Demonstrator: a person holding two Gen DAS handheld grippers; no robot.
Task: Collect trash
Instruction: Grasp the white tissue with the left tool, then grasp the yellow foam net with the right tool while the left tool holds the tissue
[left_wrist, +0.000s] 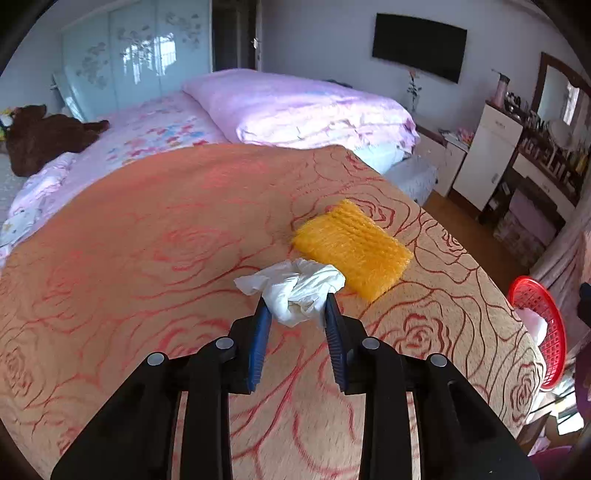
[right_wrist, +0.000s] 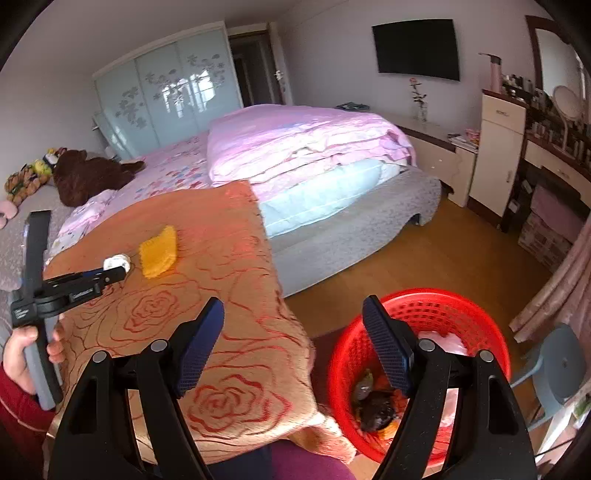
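A crumpled white tissue (left_wrist: 295, 290) lies on the rose-patterned tablecloth (left_wrist: 155, 240), and my left gripper (left_wrist: 297, 301) is shut on it, blue pads pressing both sides. Just beyond it lies a yellow foam net sleeve (left_wrist: 352, 245). In the right wrist view the left gripper (right_wrist: 120, 268) holds the tissue (right_wrist: 116, 261) beside the yellow sleeve (right_wrist: 159, 251). My right gripper (right_wrist: 291, 317) is open with nothing between its fingers, hovering over the table's corner and the red mesh basket (right_wrist: 476, 314), which holds several scraps.
The basket (left_wrist: 543, 325) stands on the wooden floor by the table's right edge. A bed with pink bedding (right_wrist: 303, 144) lies behind the table. A grey stool (right_wrist: 561, 362) is at the right, a dresser (right_wrist: 498, 155) along the far wall. A hand (right_wrist: 22, 350) grips the left tool's handle.
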